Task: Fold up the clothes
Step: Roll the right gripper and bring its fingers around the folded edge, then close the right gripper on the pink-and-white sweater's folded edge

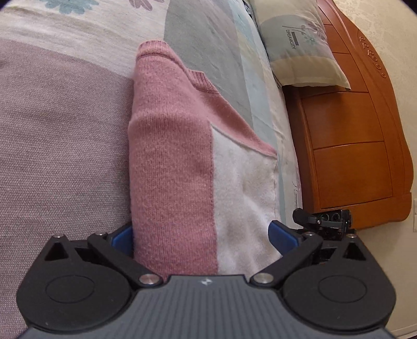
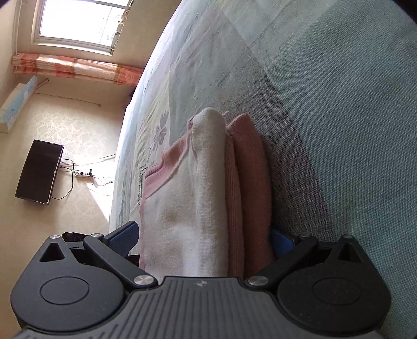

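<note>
The bed (image 1: 52,130) fills most of both views, covered with a sheet of pale patches in mauve, grey-green and cream with flower prints. Behind it, in the left wrist view, stands an orange wooden headboard (image 1: 351,143), and a pillow (image 1: 299,52) leans against it. In the right wrist view a window (image 2: 78,20) gives bright light, and a dark flat screen (image 2: 39,174) is seen near the wall.

The pink and white sweater (image 1: 182,161) lies folded on the bed, in several layers. The left tongs (image 1: 202,234) have their blue pads on both sides of the folded stack, touching its pink side and close at its white side. The right tongs (image 2: 206,237) are closed around the other part of the same sweater (image 2: 216,182), with the thick fold pressed between the pads.
</note>
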The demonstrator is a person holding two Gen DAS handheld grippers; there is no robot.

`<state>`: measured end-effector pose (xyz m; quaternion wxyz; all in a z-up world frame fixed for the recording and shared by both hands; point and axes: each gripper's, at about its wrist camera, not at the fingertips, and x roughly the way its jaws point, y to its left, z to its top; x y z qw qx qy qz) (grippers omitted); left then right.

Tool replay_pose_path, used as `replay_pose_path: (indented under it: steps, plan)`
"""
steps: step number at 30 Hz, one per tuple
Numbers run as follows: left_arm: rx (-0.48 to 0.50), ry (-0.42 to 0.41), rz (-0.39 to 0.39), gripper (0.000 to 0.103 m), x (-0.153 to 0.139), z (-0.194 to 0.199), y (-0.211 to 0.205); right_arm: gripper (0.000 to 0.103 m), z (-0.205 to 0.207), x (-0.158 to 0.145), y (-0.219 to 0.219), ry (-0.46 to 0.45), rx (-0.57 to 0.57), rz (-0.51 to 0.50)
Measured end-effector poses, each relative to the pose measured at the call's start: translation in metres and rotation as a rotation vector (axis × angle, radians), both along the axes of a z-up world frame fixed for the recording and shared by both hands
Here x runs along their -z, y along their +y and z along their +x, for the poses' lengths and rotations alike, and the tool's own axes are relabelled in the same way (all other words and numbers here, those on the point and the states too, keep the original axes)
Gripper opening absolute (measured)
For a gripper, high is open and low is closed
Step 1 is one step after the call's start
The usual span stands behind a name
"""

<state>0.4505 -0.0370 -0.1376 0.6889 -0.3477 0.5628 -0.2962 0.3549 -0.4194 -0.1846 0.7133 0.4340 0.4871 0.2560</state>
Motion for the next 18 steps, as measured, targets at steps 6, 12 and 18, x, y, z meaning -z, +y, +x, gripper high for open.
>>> replay_pose_path:
  steps: [6,12,18]
  plan:
    - [-0.027,0.032,-0.018,0.101,0.005,0.025,-0.010,0.103,0.003,0.001,0.007,0.017,-0.016,0.029]
    - [-0.002,0.024,-0.029,0.101,0.003,0.011,-0.011,0.103,0.008,0.002,0.013,0.017,-0.016,0.063]
    - [-0.012,0.014,-0.021,0.101,0.004,0.020,-0.017,0.103,-0.008,0.000,0.023,-0.008,-0.081,0.048]
